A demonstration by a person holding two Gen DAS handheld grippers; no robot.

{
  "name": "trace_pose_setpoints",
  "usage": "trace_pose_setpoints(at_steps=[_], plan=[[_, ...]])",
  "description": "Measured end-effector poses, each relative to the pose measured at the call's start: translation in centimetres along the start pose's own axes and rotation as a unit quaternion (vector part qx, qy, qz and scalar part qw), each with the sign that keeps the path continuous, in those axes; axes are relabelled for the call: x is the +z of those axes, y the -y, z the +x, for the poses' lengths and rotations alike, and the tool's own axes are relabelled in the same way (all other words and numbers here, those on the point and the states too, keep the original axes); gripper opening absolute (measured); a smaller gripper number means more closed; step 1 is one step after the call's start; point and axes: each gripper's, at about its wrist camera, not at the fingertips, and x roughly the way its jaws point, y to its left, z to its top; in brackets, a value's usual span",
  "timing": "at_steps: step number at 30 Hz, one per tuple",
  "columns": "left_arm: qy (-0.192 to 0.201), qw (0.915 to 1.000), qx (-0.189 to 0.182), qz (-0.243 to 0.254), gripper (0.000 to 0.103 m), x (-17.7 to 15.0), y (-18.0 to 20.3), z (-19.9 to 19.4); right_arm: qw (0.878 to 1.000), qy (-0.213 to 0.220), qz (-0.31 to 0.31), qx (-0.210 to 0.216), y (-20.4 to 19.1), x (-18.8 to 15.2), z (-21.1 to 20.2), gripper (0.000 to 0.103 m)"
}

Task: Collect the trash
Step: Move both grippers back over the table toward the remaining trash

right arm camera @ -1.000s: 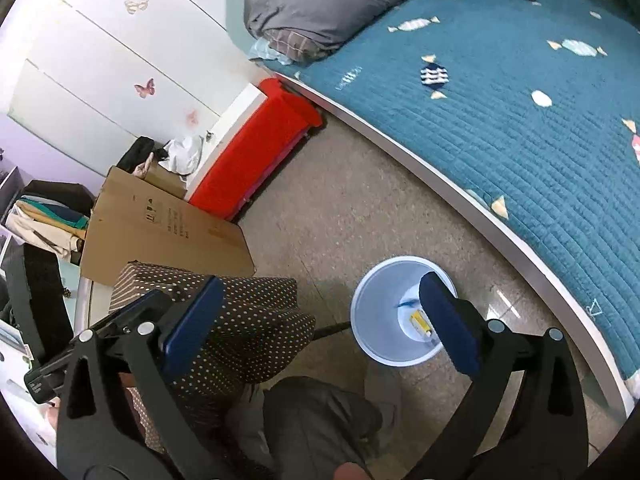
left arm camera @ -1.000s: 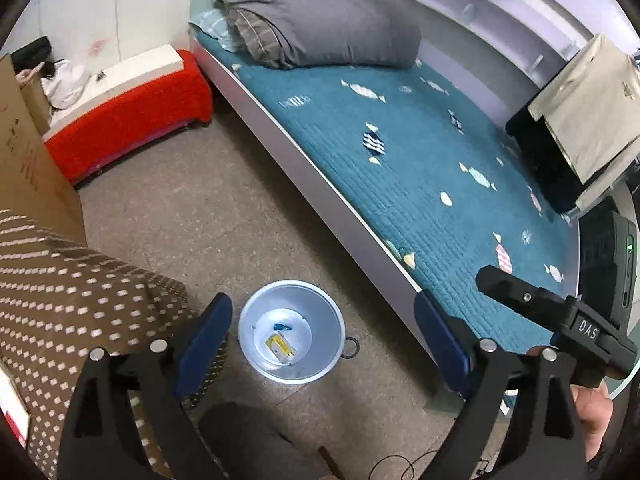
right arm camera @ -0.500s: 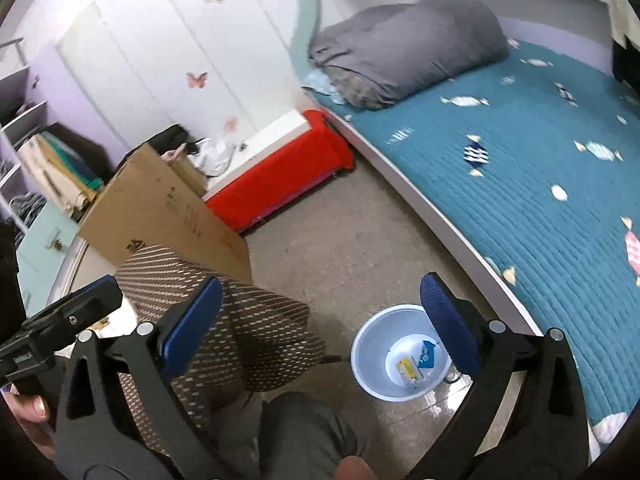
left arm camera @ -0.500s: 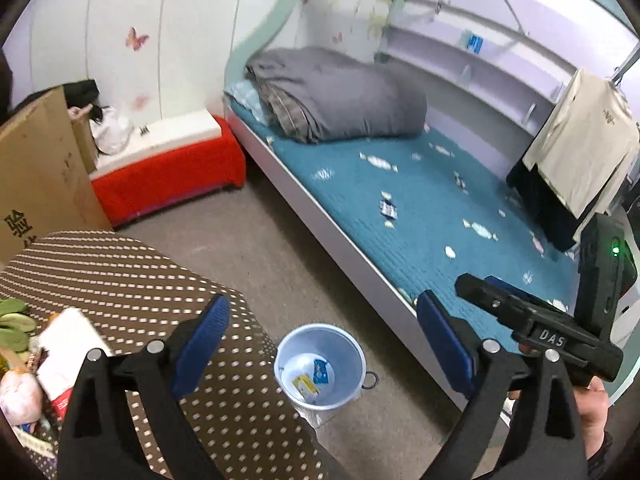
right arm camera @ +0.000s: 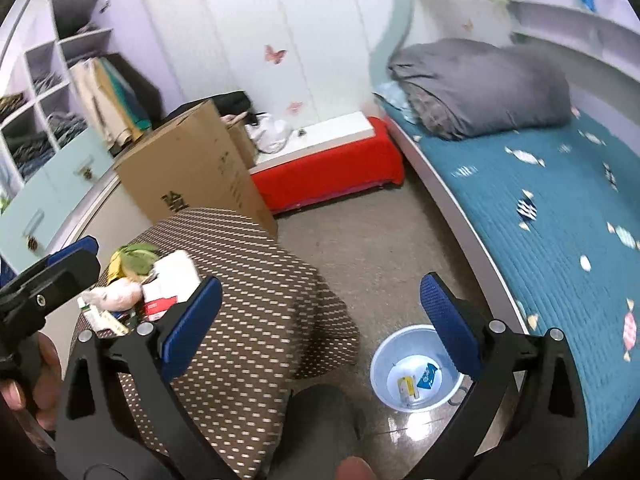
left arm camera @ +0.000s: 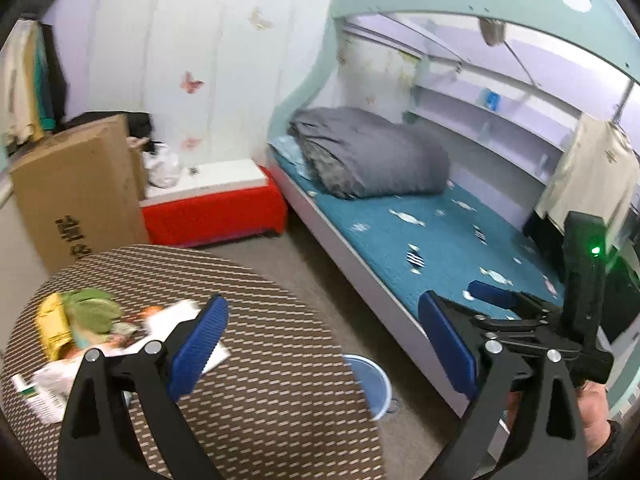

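Left wrist view
Surface: round table (left arm camera: 256, 360) under a brown dotted cloth, low in the frame; grey floor (left arm camera: 316, 276) beyond.
Room: bed (left arm camera: 440, 236) with teal cover along the right, folded grey duvet (left arm camera: 372, 152) at its head, red bench (left arm camera: 216, 212) and cardboard box (left arm camera: 76, 184) against the butterfly wall.
Left gripper (left arm camera: 320, 348): blue pads spread wide, nothing between them.
Trash: blurred heap of wrappers (left arm camera: 92, 332) on the table's left part, yellow, green and white pieces.
Bin: pale blue bin (left arm camera: 372, 384) on the floor between table and bed, mostly hidden by the table edge.
Change: aimed higher than half a second ago; more tabletop and heap in view, less of the bin.
In the way: right gripper (left arm camera: 496, 304) held over the bed edge, in a hand (left arm camera: 596, 412) at the right.

Right wrist view
Surface: same table (right arm camera: 256, 288), cloth hanging at its near side.
Right gripper (right arm camera: 320, 320): pads wide apart, empty.
Trash: heap (right arm camera: 136, 284) at the table's far left; two scraps (right arm camera: 416, 384) lying in the bin (right arm camera: 384, 356).
Change: lifted since the earlier frame; shelves (right arm camera: 48, 92) now visible at left.
Around: left gripper (right arm camera: 52, 276) at the left edge; a dark-clothed knee (right arm camera: 320, 420) below.
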Motion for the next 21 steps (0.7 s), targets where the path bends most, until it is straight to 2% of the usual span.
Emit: trace_pose_setpoints(at_steps=[5, 10, 14, 21], plan=[[0.022, 0.9978, 0.050, -0.036, 0.094, -1.4, -4.7, -3.7, 0.998, -0.004, -0.048, 0.032, -4.7, 0.4, 0.5, 0.097], [0.031, 0.9922, 0.092, -0.078, 0.095, -3.2, -9.5, -6.6, 0.991, -0.014, -0.112, 0.064, -9.8, 0.4, 1.7, 0.097], [0.028, 0.9863, 0.123, -0.106, 0.095, -5.2, -12.9, -8.2, 0.979, -0.037, -0.177, 0.090, -14.8, -0.2, 3.9, 0.097], [0.028, 0.9748, 0.172, -0.140, 0.095, -7.8, -17.3, -10.2, 0.955, -0.069, -0.255, 0.133, -21.0, -1.7, 7.3, 0.097]])
